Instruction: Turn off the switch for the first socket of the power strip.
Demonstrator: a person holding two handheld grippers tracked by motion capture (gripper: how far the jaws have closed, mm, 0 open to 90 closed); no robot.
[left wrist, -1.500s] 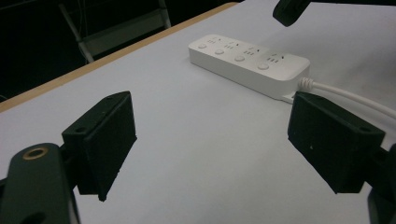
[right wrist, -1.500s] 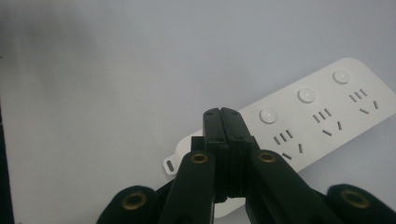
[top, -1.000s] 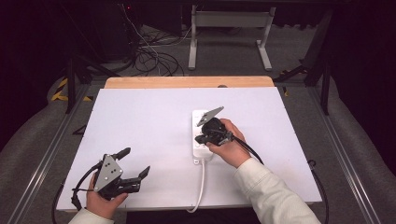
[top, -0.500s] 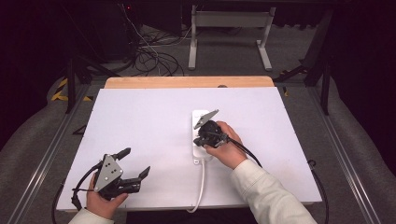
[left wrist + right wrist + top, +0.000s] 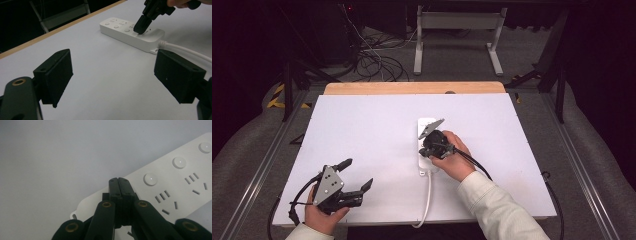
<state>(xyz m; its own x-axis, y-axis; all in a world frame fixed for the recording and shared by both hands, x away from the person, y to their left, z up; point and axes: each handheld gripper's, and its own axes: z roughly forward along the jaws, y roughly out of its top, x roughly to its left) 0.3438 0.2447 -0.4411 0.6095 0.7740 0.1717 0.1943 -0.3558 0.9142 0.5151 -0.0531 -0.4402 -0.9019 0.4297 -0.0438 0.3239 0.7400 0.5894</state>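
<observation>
White plastic forms the power strip (image 5: 426, 145), which lies flat near the middle of the pale table (image 5: 362, 130), its long side running away from the person and its white cable (image 5: 427, 200) trailing back to the near edge. The right gripper (image 5: 430, 148) is held over the strip's near end with its jaws pressed together and nothing between them; in the right gripper view the closed tips (image 5: 119, 182) sit on the strip (image 5: 175, 187) just beside the nearest of its round buttons (image 5: 150, 179). In the left gripper view those tips (image 5: 140, 26) touch the strip's top. The left gripper (image 5: 354, 177) rests at the near left corner of the table, well apart from the strip, with its jaws spread wide and empty.
</observation>
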